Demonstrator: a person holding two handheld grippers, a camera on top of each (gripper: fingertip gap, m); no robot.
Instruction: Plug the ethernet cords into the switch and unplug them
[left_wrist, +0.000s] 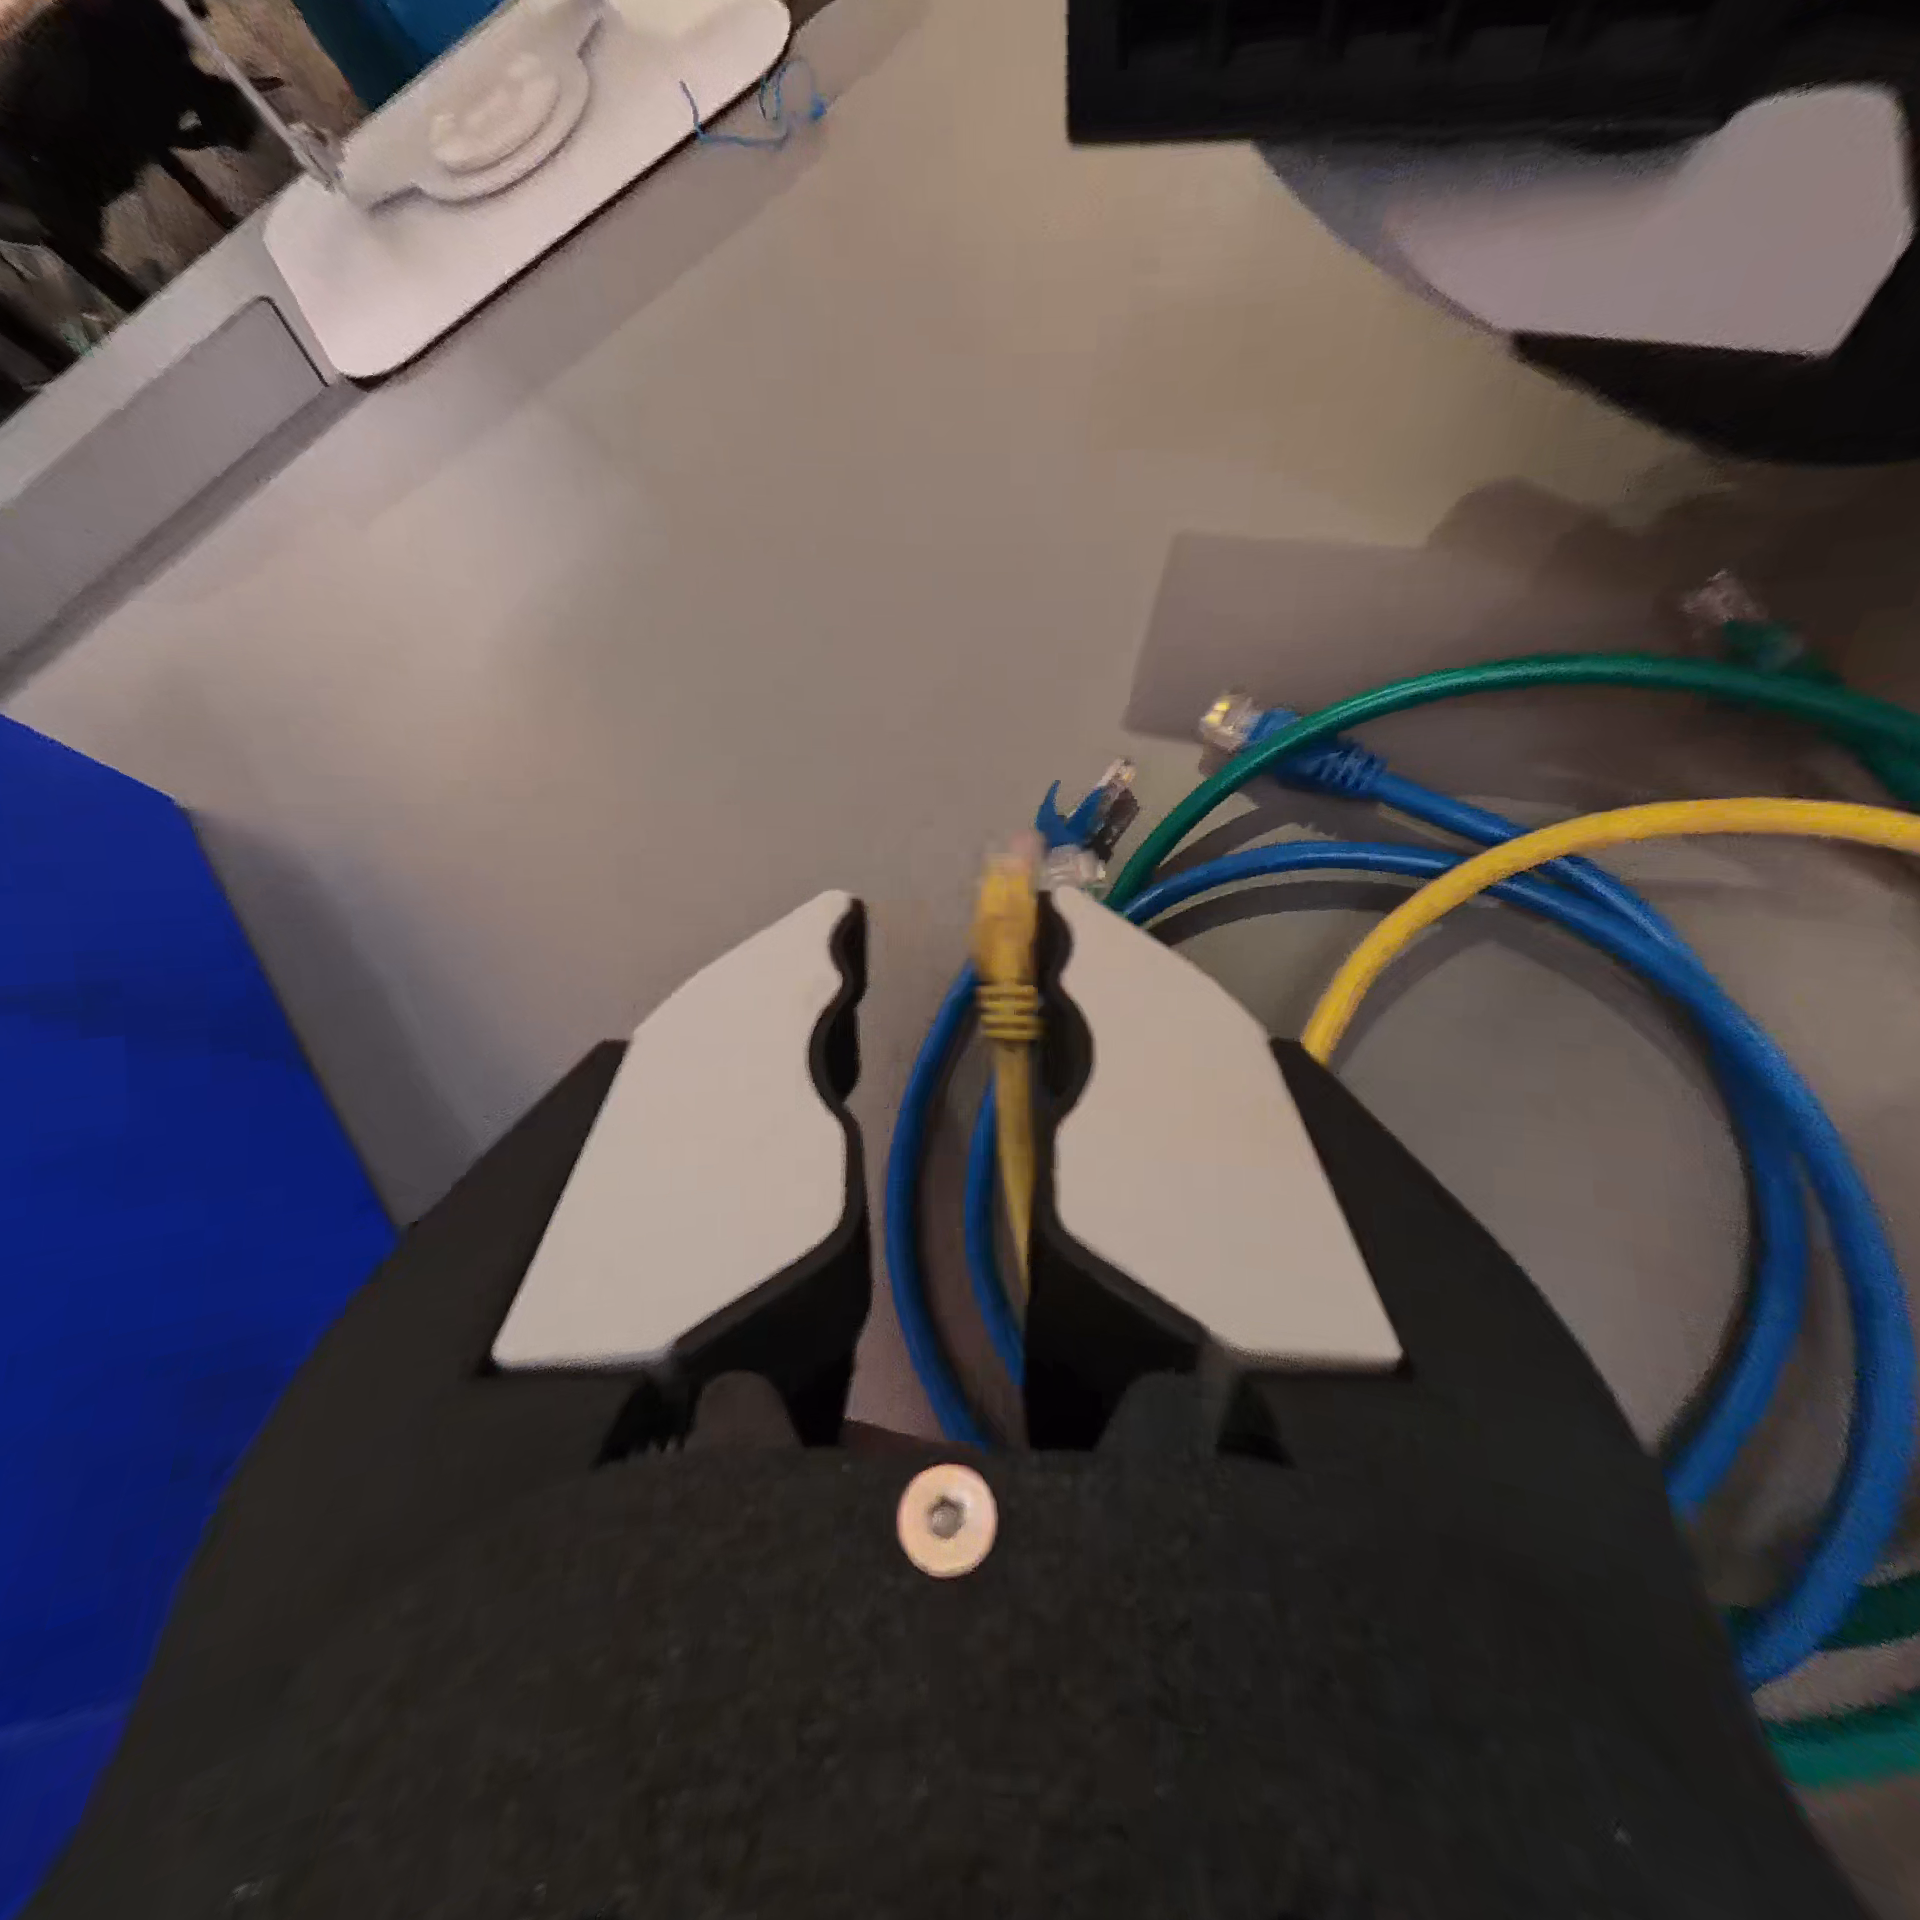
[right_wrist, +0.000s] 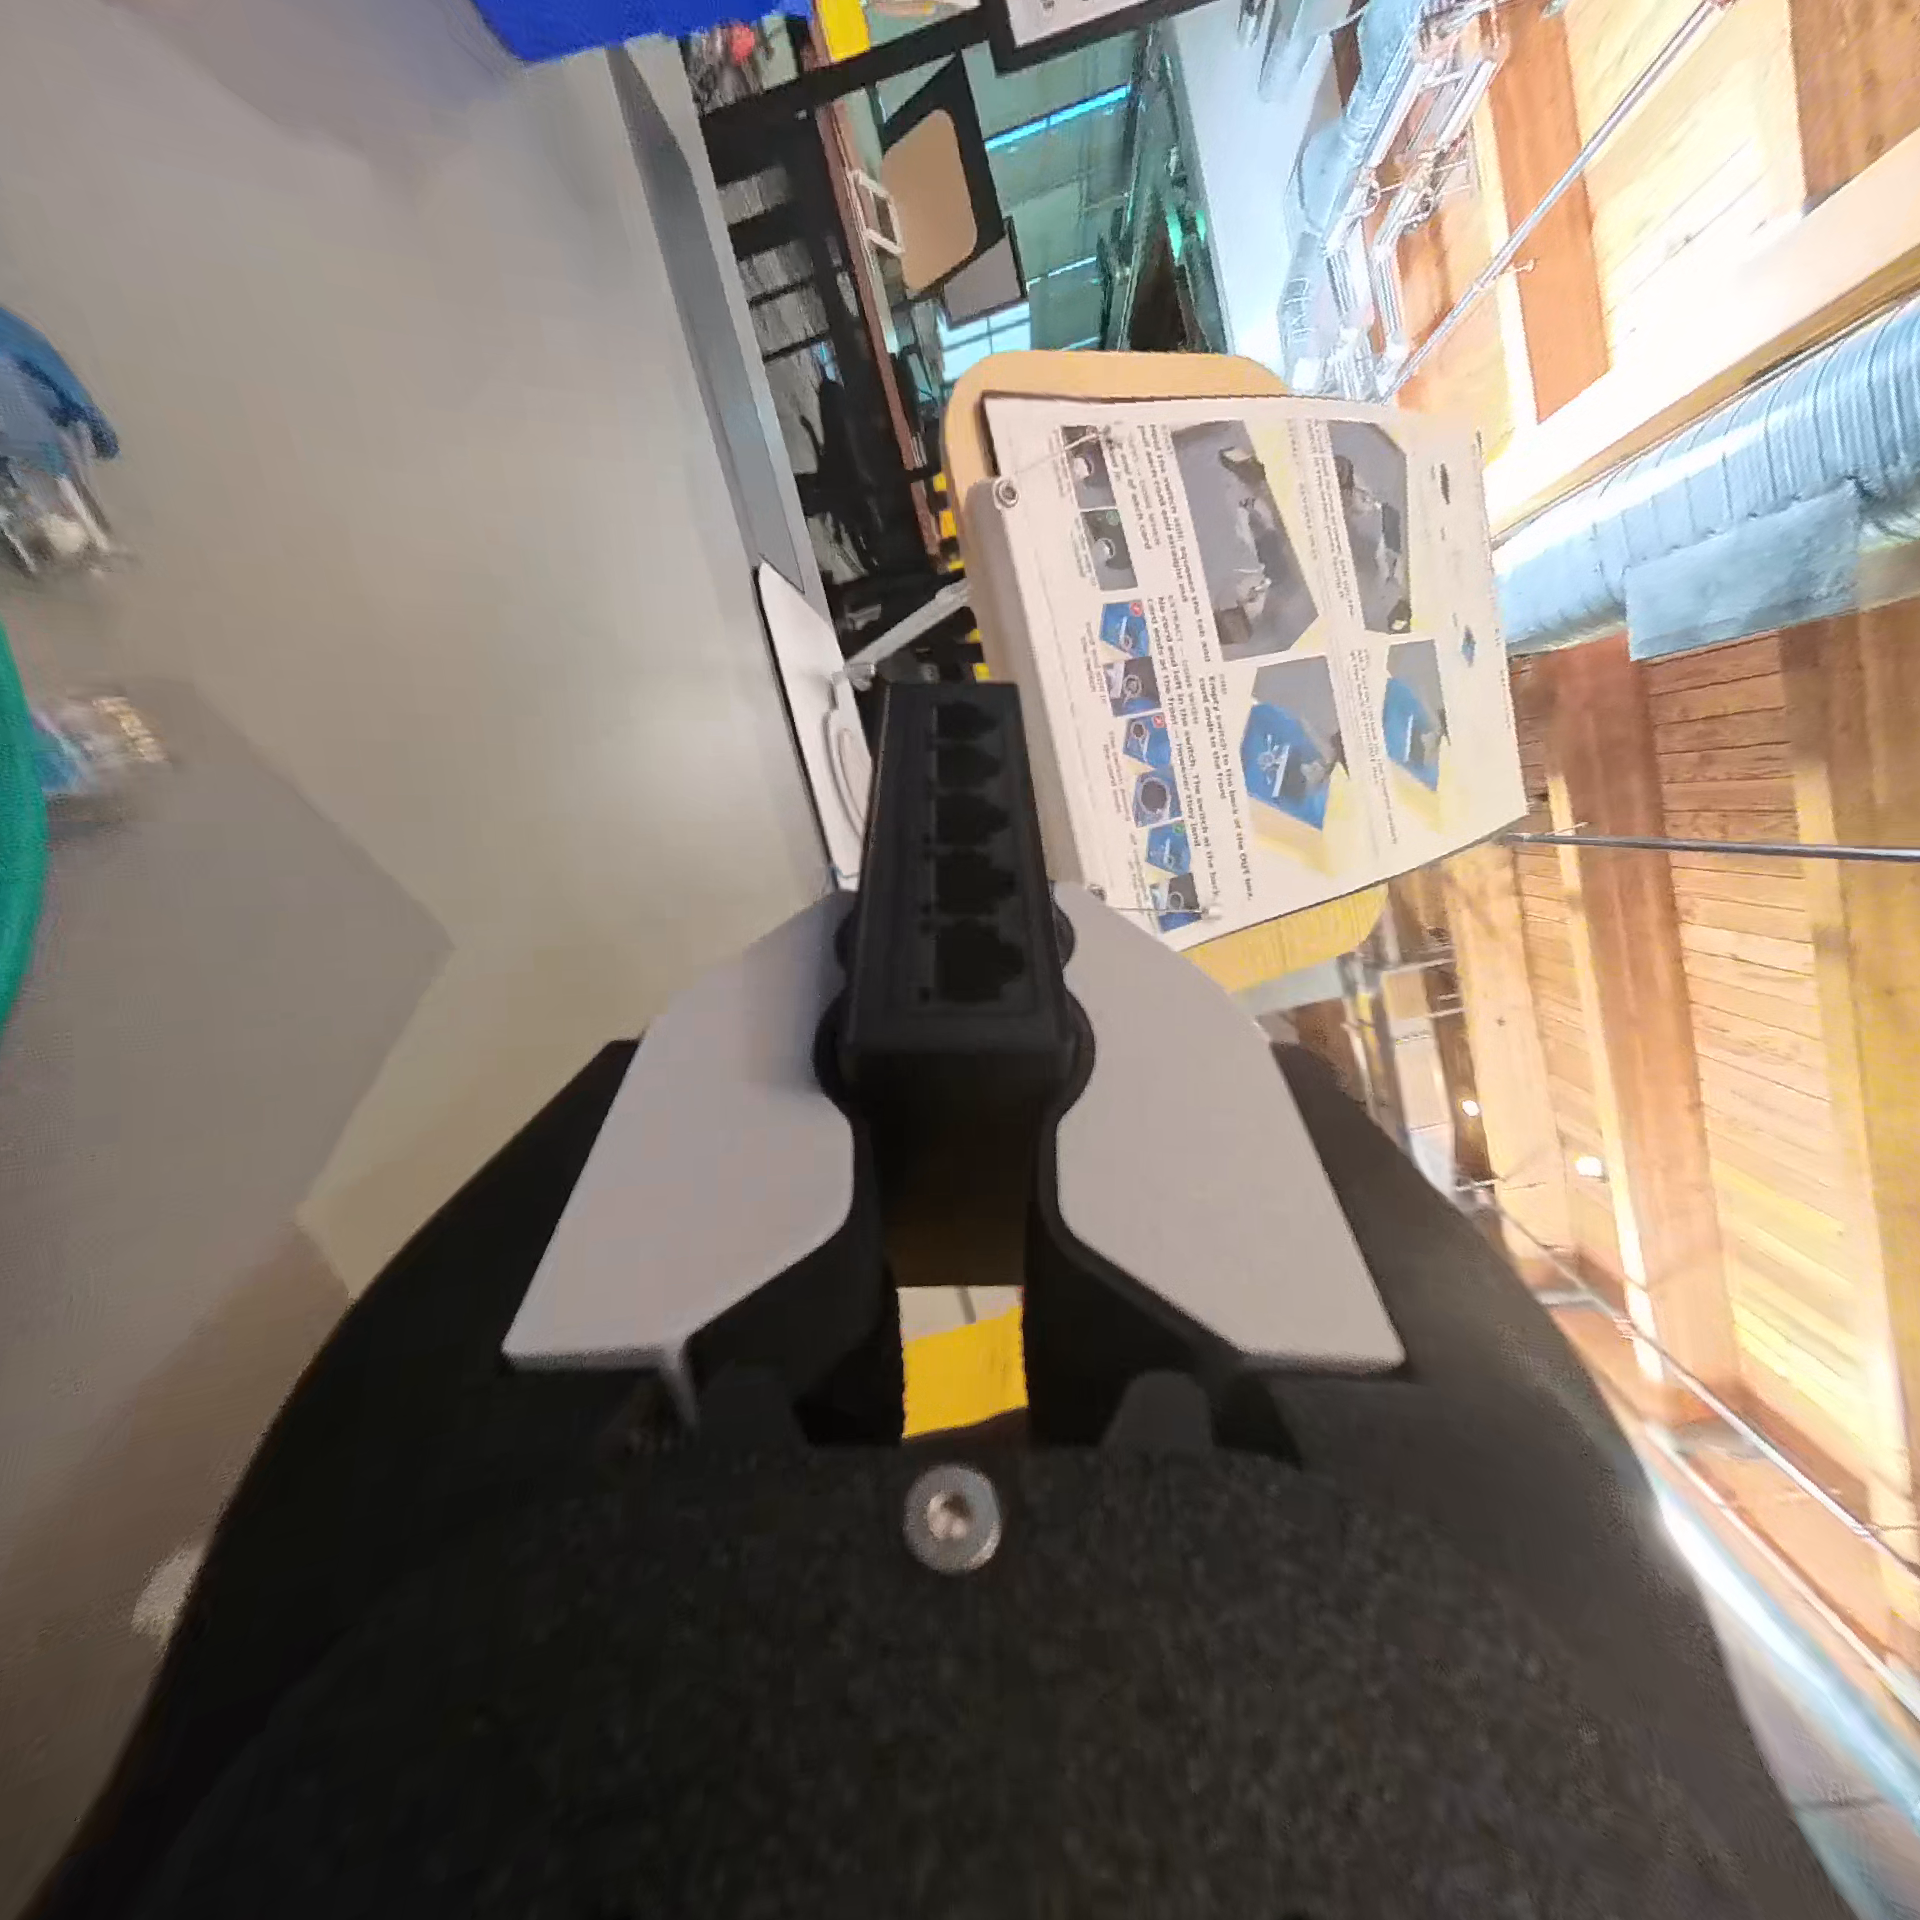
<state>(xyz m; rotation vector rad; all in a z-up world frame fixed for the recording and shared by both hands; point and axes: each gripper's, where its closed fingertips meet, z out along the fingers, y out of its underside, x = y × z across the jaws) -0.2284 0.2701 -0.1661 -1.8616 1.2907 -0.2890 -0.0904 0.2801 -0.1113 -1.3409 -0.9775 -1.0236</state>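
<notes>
My left gripper (left_wrist: 951, 914) is open just above the grey table (left_wrist: 727, 623). A yellow ethernet plug (left_wrist: 1006, 925) lies between its fingers, close against the right finger (left_wrist: 1164, 1091). The yellow cord (left_wrist: 1558, 831) loops off to the right. Blue cords (left_wrist: 1766, 1143), a blue plug (left_wrist: 1247, 727) and a green cord (left_wrist: 1507, 670) lie loose on the right. My right gripper (right_wrist: 956, 935) is shut on the black switch (right_wrist: 966, 810), held in the air with its row of empty ports showing. In the left wrist view the switch (left_wrist: 1455, 62) and the right gripper (left_wrist: 1662, 239) are at the top right, blurred.
A blue bin (left_wrist: 125, 1143) stands at the left. A white flat board with a raised round part (left_wrist: 520, 177) lies at the table's far left edge. A printed instruction sheet on a stand (right_wrist: 1247, 665) is behind the switch.
</notes>
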